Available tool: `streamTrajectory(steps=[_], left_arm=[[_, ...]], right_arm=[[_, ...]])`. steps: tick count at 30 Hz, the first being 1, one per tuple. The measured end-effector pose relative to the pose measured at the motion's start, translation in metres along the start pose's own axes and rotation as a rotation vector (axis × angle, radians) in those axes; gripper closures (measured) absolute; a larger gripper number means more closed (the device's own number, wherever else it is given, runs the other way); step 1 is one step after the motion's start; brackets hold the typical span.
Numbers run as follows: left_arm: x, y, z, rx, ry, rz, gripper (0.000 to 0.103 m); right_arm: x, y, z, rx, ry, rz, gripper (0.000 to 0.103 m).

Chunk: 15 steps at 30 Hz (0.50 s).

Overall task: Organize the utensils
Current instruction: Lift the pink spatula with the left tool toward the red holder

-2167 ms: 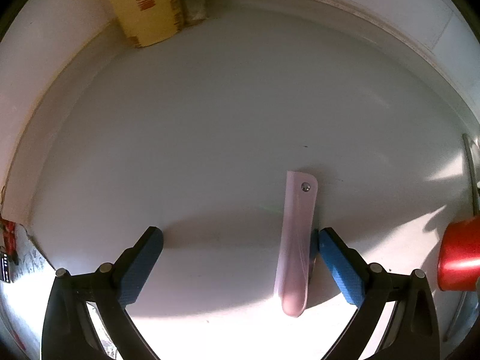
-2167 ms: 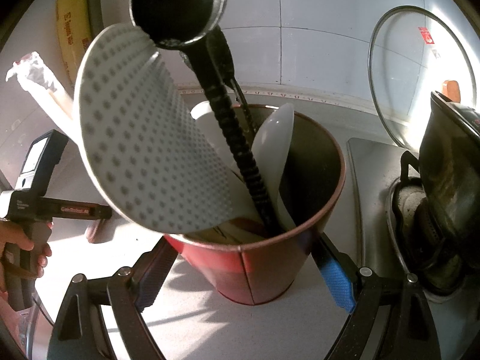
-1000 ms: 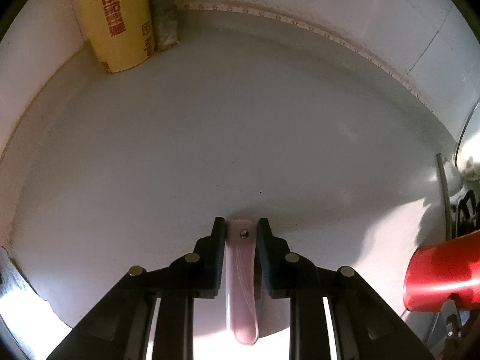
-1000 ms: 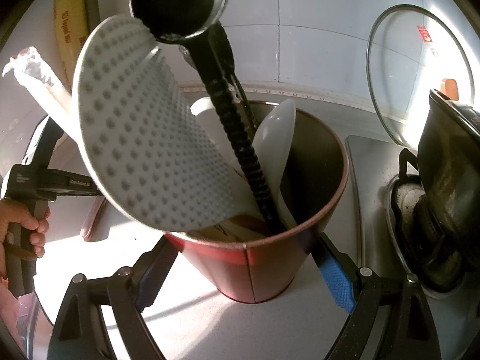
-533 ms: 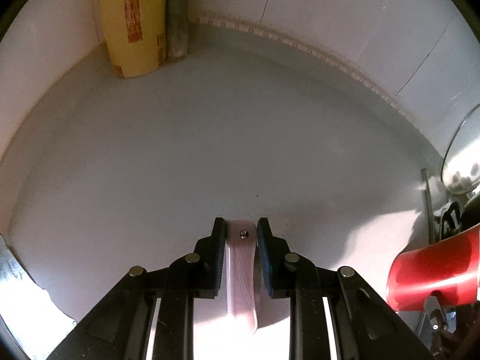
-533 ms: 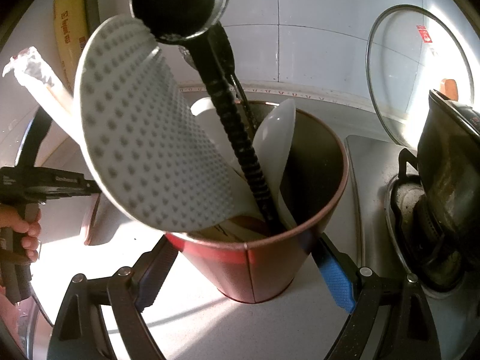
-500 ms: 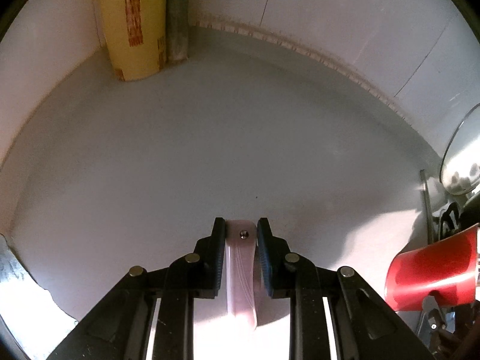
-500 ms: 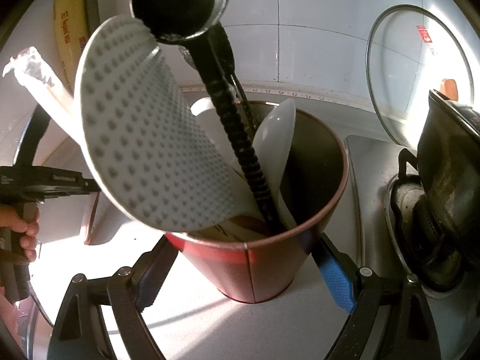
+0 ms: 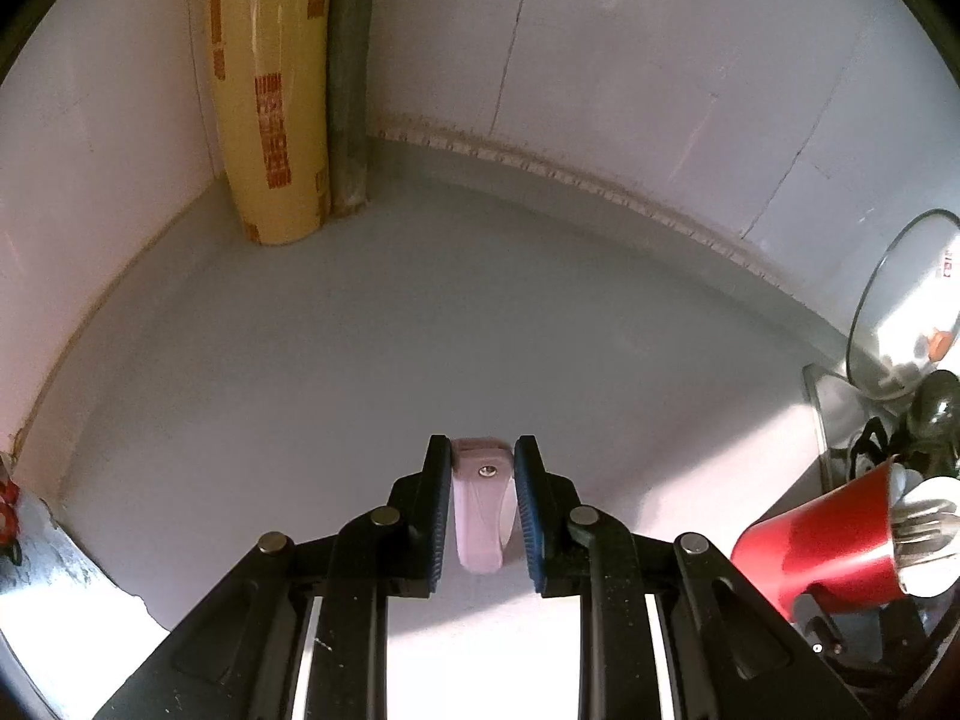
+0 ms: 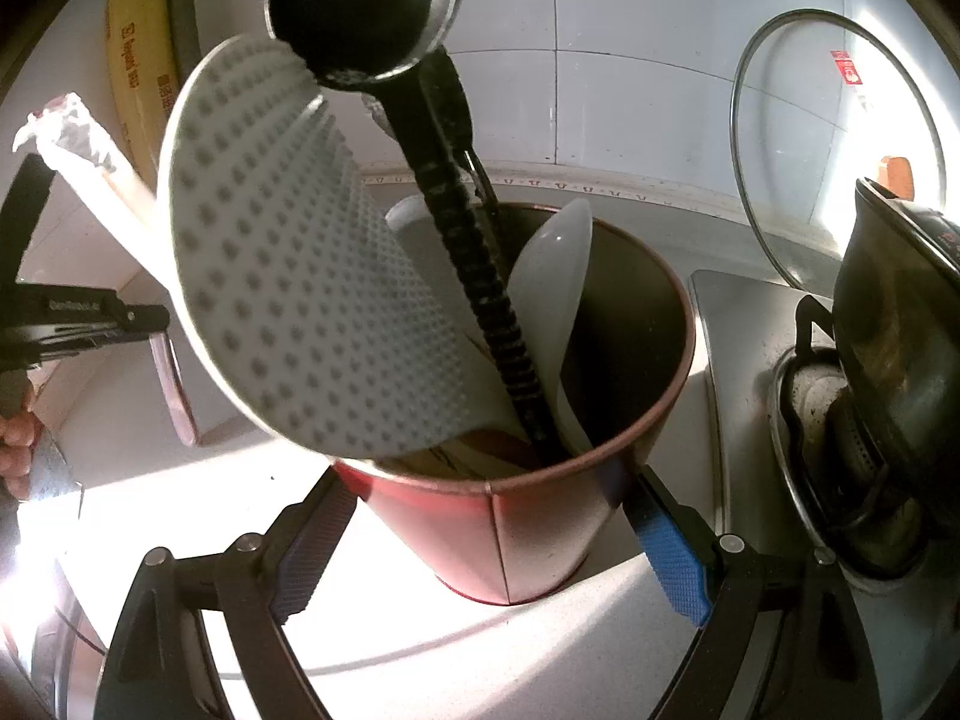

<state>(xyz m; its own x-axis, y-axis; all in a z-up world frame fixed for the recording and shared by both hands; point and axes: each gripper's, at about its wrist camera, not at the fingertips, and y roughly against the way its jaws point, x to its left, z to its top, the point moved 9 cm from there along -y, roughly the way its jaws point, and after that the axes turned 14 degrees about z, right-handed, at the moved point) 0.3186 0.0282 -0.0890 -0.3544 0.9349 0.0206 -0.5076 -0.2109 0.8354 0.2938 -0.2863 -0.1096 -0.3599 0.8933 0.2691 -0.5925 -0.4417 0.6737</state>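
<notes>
Plastic, light and stiff, the pink handle [image 9: 482,501] sits pinched near its riveted end in my left gripper [image 9: 482,510], while my right gripper [image 10: 489,558] braces the red holder [image 10: 510,531] between its pads.

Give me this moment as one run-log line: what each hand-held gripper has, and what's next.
left hand-held gripper: shut on pink utensil handle, off counter | right hand-held gripper: shut on red utensil cup | next: likely handle into cup

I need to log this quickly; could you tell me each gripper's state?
Left gripper: shut on the pink utensil handle.
Right gripper: shut on the red cup.
</notes>
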Motion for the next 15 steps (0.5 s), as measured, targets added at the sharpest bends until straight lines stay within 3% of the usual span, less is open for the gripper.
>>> streamTrajectory(steps=[15], left_arm=[[-0.012,0.065,0.024,-0.14,-0.022,-0.076,0.081]], right_arm=[[0.003,0.001,-0.004,0.002,0.01,0.008,0.011]])
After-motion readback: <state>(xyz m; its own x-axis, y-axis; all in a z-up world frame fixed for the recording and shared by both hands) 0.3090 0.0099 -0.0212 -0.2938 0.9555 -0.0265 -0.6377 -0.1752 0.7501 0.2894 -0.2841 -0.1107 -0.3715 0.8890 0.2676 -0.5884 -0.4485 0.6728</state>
